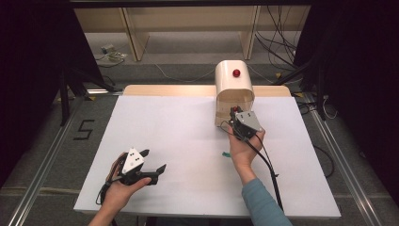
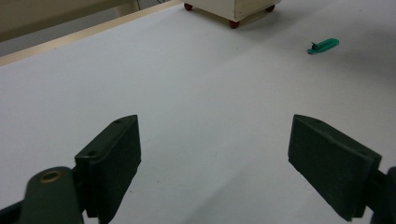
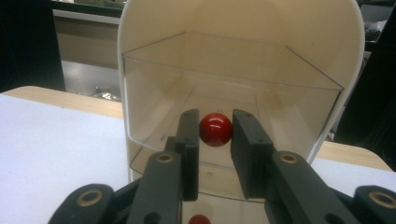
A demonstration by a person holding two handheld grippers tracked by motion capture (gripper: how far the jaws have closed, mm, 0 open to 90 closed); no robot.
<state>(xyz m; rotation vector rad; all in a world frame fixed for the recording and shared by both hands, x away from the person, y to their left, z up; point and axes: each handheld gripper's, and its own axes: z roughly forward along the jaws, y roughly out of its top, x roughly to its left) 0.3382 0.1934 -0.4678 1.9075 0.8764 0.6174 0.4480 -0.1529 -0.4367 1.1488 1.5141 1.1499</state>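
Note:
A cream, round-topped box [image 1: 234, 89] stands at the far right of the white table, with a red knob [image 1: 236, 73] on its top. A clear plastic drawer [image 3: 154, 98] sits in the box's front and carries a red ball knob [image 3: 215, 129]. My right gripper [image 1: 234, 112] [image 3: 215, 133] is at that drawer, and its two black jaws press on either side of the ball knob. Near the table's front left, my left gripper [image 1: 155, 159] [image 2: 215, 154] rests in the hand, open, with bare table between its jaws.
A small green plastic piece [image 1: 226, 154] [image 2: 323, 45] lies on the white sheet [image 1: 179, 127] just left of the right hand. The box stands on red feet [image 2: 188, 6]. A second red knob [image 3: 199, 219] shows below the drawer. Cables lie on the floor beyond.

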